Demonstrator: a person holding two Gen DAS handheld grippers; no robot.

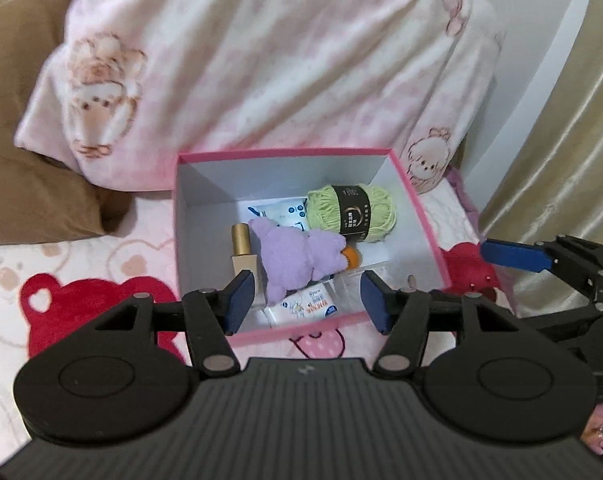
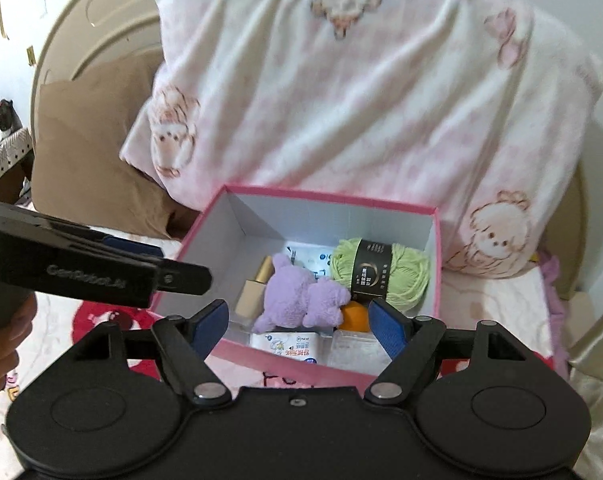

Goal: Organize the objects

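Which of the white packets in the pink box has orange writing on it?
The packet against the box's near wall, just below the purple plush toy. The other packet, farther back beside the green yarn, carries only blue print.

1. On the side of the left gripper, as my right camera sees it, I read raised lettering that looks like "GenRobot.AI"; the letters are dark on dark, so I am not sure of each one.
2. The black band around the green yarn ball carries a gold ring mark and small lines of print; I cannot read them.
3. The tissue pack at the near wall of the pink box bears orange Chinese characters and a blue round mark, too small for me to make out.
4. The white packet deeper in the box shows blue marks, unreadable.
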